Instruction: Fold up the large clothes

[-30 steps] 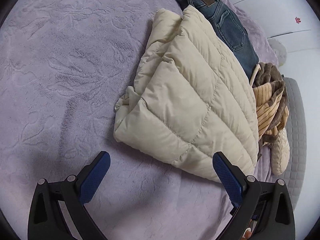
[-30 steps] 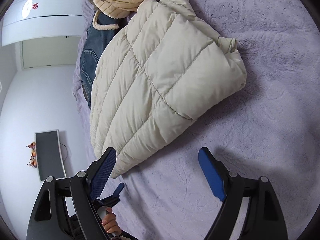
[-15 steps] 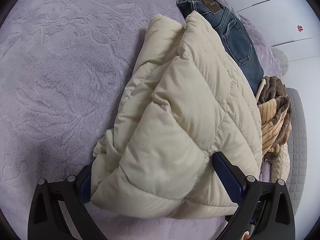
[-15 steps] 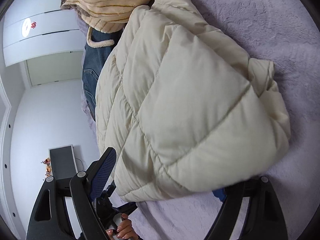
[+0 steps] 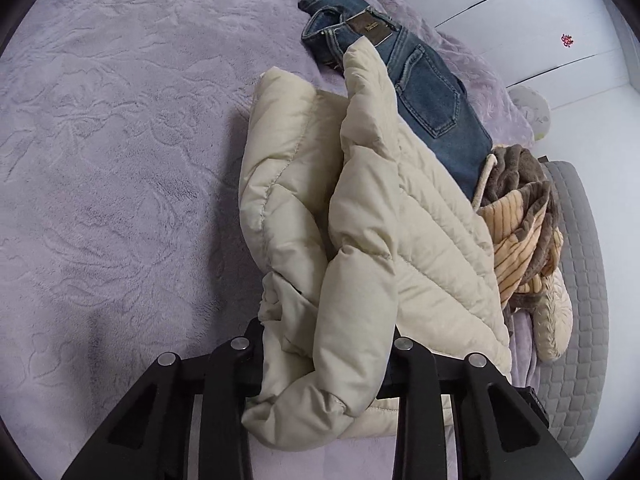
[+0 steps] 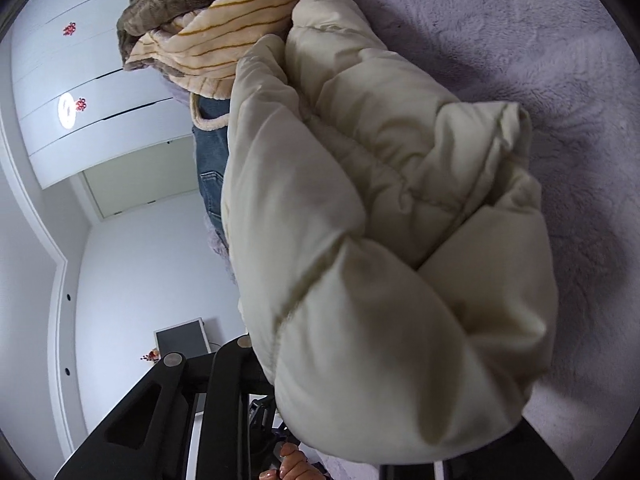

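Jacket [image 5: 360, 240] fabric, cream and quilted, was bunched between the closed-in jaws of the left gripper [image 5: 326, 360] and also pinched by the right gripper [image 6: 360, 380], its near end lifted off the purple blanket [image 5: 120, 140]. Jeans [image 5: 424, 88] lay at the far side, partly under the jacket, with a brown waist patch whose writing was too small to read. A striped fleece garment [image 5: 516, 240] sat at the right.

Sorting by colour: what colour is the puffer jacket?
Cream, plain quilted; the puffer jacket shows best in the left wrist view.
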The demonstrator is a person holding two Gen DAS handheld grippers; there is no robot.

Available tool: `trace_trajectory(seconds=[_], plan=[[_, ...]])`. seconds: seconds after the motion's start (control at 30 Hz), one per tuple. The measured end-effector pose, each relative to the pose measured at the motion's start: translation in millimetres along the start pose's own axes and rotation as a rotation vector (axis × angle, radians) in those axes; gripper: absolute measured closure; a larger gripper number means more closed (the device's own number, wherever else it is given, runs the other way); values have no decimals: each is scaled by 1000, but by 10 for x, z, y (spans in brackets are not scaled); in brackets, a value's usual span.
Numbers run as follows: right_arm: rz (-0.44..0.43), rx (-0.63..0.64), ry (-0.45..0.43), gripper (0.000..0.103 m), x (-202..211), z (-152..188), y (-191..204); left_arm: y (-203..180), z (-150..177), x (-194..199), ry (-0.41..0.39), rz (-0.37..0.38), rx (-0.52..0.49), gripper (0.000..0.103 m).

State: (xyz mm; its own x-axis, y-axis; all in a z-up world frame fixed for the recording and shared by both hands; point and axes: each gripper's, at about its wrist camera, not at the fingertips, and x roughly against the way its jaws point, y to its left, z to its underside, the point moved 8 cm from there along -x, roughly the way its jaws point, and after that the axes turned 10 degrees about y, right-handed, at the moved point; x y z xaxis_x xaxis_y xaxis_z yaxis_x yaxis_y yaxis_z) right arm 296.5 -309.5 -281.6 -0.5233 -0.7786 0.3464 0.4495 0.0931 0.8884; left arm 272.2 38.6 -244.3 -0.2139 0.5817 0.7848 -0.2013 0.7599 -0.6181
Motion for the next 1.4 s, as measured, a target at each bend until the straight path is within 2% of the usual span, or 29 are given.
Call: trace_trajectory(seconds=[0.1,0.23,0.43,0.67,0.77,0.83,0.87,0.93,1.0,1.1,1.13,1.17,1.2,1.3,1.37,1.4], plan=[[-27,25,3,79,108,116,48,-2,103,199,0,24,-14,69],[-46,23,12,79,268,281,25,14,354,388,26,17,-45,69],[-36,-9,28,79,497,705,-218,286,928,589,96,-26,-64,69],[15,-81,27,78,655,1085,-732,694,1436,475,189,-125,-76,67],[46,-121,27,73,645,1126,-964,809,1474,434,199,-180,-56,50],[67,-124,19,70,661,1167,-1038,839,1465,458,203,-230,-59,33],[81,-121,14,68,648,1147,-1010,846,1456,481,202,-260,-68,30],[121,-108,16,62,628,1136,-962,851,1444,550,199,-308,-99,29],[176,-98,26,50,635,1132,-925,827,1434,620,197,-345,-129,29],[245,-75,46,45,682,1167,-869,777,1441,696,196,-394,-158,26],[269,-70,51,43,675,1164,-835,774,1444,727,189,-411,-164,21],[292,-63,58,41,672,1162,-821,766,1435,763,173,-427,-170,8],[316,-52,64,40,685,1181,-812,758,1434,814,151,-438,-178,4],[406,3,87,38,727,1262,-766,711,1429,900,126,-436,-193,4],[457,53,101,30,749,1332,-713,726,1440,940,127,-429,-188,4],[482,77,107,30,741,1337,-666,731,1442,949,129,-430,-187,4]])
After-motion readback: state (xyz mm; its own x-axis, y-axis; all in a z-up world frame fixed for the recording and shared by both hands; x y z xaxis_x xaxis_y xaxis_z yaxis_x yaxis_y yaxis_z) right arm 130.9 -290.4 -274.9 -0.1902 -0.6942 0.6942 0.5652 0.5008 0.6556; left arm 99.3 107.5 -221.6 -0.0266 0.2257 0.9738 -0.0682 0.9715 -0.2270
